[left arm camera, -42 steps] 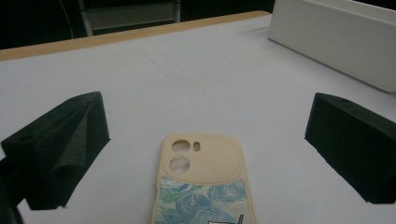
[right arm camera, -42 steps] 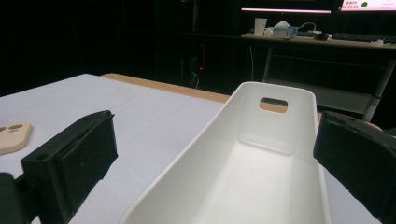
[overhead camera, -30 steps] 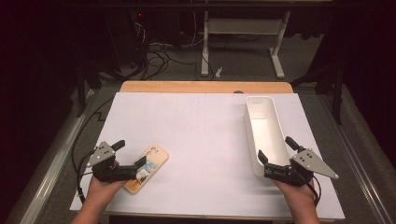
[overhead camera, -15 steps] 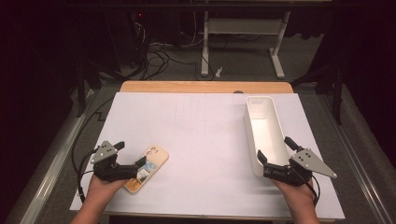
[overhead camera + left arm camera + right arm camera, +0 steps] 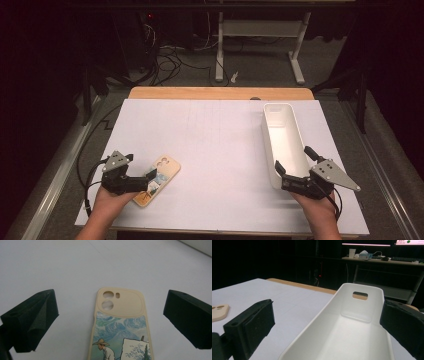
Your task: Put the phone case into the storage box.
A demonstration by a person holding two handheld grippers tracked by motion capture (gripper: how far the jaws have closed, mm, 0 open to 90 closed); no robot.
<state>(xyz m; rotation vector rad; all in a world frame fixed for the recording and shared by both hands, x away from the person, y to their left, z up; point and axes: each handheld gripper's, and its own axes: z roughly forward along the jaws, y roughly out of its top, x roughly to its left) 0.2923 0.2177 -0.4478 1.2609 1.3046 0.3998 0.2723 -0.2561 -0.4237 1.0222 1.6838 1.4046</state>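
case (image 5: 120,322): matt cream plastic, printed painting | bin (image 5: 352,332): smooth white plastic, slight sheen | table (image 5: 210,135): matt white | pads (image 5: 32,320): black foam

Premises: a laboratory or test room. Evidence: a work table (image 5: 220,93) covered with white sheeting, dark surrounds, loose cables (image 5: 170,55) on the floor, a height-adjustable desk frame (image 5: 260,35) behind, and a bench with a keyboard (image 5: 404,259) under lit monitors (image 5: 367,244).

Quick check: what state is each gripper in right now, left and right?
Left gripper: open, jaws either side of the phone case, not gripping.
Right gripper: open, jaws straddling the near end of the white bin.
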